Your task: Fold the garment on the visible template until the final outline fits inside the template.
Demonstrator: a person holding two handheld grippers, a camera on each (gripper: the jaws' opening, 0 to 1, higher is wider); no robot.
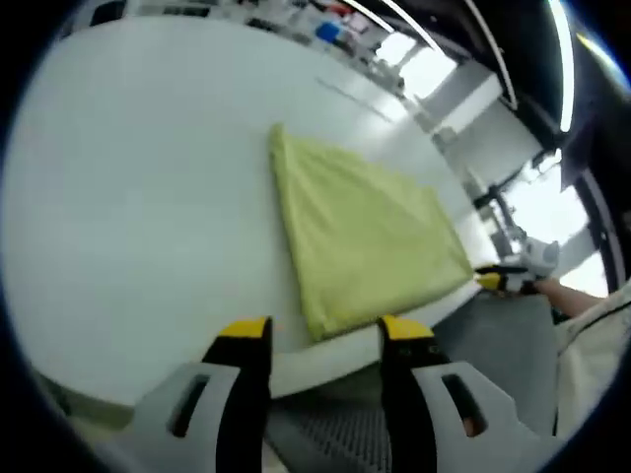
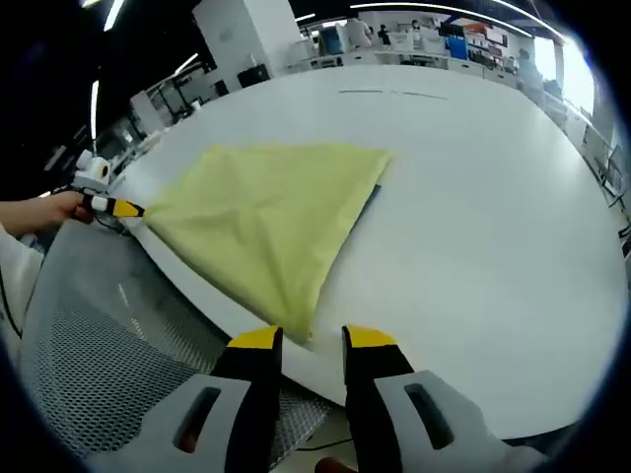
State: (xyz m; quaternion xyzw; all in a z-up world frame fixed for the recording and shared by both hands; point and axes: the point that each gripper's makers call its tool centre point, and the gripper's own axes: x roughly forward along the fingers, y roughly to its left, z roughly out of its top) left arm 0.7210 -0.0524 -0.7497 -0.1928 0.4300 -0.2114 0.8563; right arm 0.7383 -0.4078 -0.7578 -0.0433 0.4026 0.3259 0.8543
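A white bench point(image 1: 128, 197) is filling the frame, lab shelves blurring along the top. The yellow-green garment point(image 1: 360, 232) is lying folded at centre. The left gripper point(image 1: 325, 330) is hovering released at its near corner; the right gripper point(image 2: 312, 338) is hovering narrowly parted, grasping nothing.

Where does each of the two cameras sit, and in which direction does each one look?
Left gripper view: rides on the left gripper, looks forward over its open, empty jaws at the yellow-green cloth on the white table; the right gripper and a hand show at the cloth's right corner.
Right gripper view: rides on the right gripper, looks across the same cloth; the left gripper and a hand show at its left corner.
Shared: the cloth, the table, and each view sees the other gripper.
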